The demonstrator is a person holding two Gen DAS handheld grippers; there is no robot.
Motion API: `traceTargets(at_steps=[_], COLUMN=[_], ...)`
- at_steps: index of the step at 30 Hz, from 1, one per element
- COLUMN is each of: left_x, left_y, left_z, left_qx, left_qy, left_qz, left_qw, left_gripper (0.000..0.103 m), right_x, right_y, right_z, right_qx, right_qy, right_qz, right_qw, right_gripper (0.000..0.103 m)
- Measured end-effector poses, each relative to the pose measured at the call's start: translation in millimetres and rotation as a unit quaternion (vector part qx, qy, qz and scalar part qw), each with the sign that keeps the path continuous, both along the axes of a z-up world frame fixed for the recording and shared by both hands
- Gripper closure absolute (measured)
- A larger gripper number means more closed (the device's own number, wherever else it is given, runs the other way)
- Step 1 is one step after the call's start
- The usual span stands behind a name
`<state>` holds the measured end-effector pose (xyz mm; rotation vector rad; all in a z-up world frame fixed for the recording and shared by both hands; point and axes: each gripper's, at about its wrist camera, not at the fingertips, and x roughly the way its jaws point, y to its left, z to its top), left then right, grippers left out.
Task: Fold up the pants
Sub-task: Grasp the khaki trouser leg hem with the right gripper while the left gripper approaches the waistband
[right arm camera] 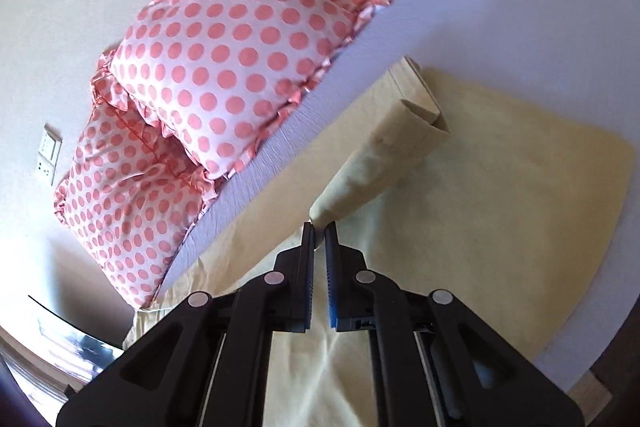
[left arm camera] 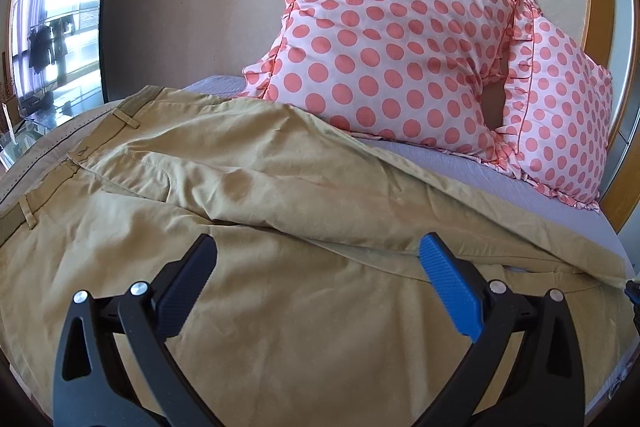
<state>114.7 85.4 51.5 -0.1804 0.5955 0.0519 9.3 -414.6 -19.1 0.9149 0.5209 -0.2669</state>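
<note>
Tan pants (left arm camera: pixel 248 195) lie spread on the bed, waistband with belt loops at the left, one leg folded over the other toward the right. My left gripper (left arm camera: pixel 318 259) is open and empty, hovering just above the seat of the pants. In the right wrist view my right gripper (right arm camera: pixel 319 233) is shut on a pinched fold of the upper pant leg (right arm camera: pixel 384 147) and holds it lifted above the lower leg (right arm camera: pixel 500 163); the cuff end hangs open beyond the fingers. The right gripper's tip also shows at the left wrist view's right edge (left arm camera: pixel 632 289).
Two pink polka-dot pillows (left arm camera: pixel 392 43) (right arm camera: pixel 224 67) lean against the beige headboard wall at the far side of the bed. The lavender sheet (left arm camera: pixel 500 179) (right arm camera: pixel 480 27) shows around the pants. A mirror or window (left arm camera: pixel 52 39) is at the left, a wooden frame (left arm camera: pixel 600 7) at the right.
</note>
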Motion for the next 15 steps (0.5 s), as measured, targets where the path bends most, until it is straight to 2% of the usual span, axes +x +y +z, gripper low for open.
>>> traceTargets(at_steps=[2, 3, 4, 6, 8, 10, 11, 12, 13, 15], left_x=[-10.6, -16.8, -23.1, -32.7, -38.3, -39.1, -37.8, -35.8, -32.4, -22.4], left_y=[-2.0, -1.7, -0.3, 6.0, 16.6, 28.2, 34.6, 41.1, 47.5, 60.2], left_z=[5.3, 8.4, 12.0, 18.9, 25.7, 31.1, 33.0, 35.0, 36.5, 38.6], left_qx=[0.007, 0.007, 0.006, -0.002, -0.018, -0.043, -0.062, -0.081, -0.101, -0.134], left_qy=[-0.02, -0.028, -0.036, -0.047, -0.059, -0.07, -0.073, -0.074, -0.071, -0.058], left_qz=[-0.004, -0.01, -0.018, -0.023, -0.023, -0.023, -0.025, -0.027, -0.029, -0.033], left_qw=[0.9998, 0.9995, 0.9992, 0.9986, 0.9978, 0.9963, 0.9951, 0.9936, 0.992, 0.9887], left_gripper=[0.002, 0.002, 0.002, 0.002, 0.002, 0.002, 0.002, 0.002, 0.002, 0.002], right_x=[-2.9, -1.2, -3.6, -4.4, 1.2, 10.3, 15.3, 19.4, 24.8, 15.3], right_y=[-6.7, -9.6, -10.7, -7.7, -8.5, -11.0, -13.2, -16.9, -21.9, -28.5], right_z=[-7.9, -11.7, -15.4, -13.0, -13.4, -14.5, -16.0, -20.1, -24.2, -23.2], right_qx=[0.043, 0.055, 0.062, 0.06, 0.06, 0.053, 0.049, 0.053, 0.062, 0.064], right_qy=[0.007, 0.011, 0.009, 0.0, -0.002, -0.006, -0.008, -0.013, -0.023, -0.063], right_qz=[-0.008, -0.01, -0.012, -0.013, -0.015, -0.023, -0.026, -0.025, -0.015, -0.008], right_qw=[0.999, 0.998, 0.998, 0.998, 0.998, 0.998, 0.998, 0.998, 0.998, 0.996], right_gripper=[0.088, 0.07, 0.062, 0.055, 0.053, 0.055, 0.059, 0.086, 0.099, 0.1])
